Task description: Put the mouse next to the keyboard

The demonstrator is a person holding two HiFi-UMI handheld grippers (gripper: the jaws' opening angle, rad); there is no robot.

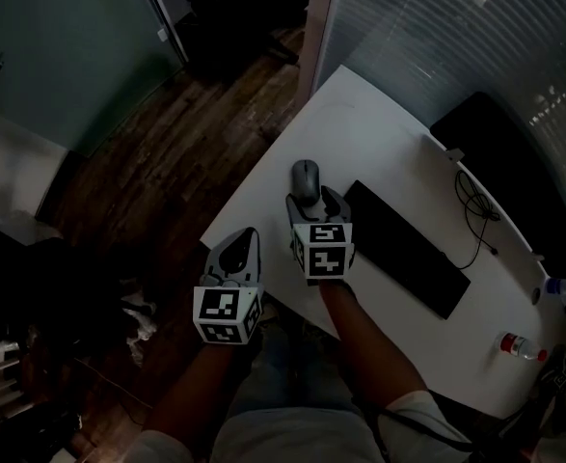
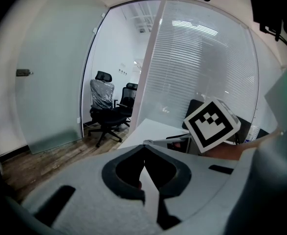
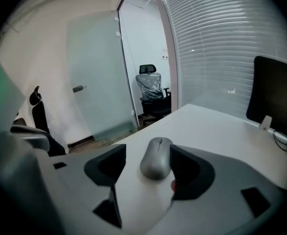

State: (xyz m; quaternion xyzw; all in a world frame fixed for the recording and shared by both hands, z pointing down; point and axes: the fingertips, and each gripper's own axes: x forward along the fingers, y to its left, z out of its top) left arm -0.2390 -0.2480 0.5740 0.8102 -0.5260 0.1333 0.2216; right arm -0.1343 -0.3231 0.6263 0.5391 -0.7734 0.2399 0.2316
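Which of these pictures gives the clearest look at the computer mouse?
The right gripper view: the mouse lies large and close between the open jaws. The head view shows it small from above, left of the keyboard. The left gripper view misses it.

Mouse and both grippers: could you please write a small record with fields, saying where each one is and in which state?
mouse: grey, lying flat on the white desk
right gripper: jaws apart, mouse between them, not clamped
left gripper: jaws together, nothing in them, by the desk's near corner
keyboard: black, on the desk, just right of the mouse in the head view, not touching it
task state: mouse lies close to the keyboard's short end
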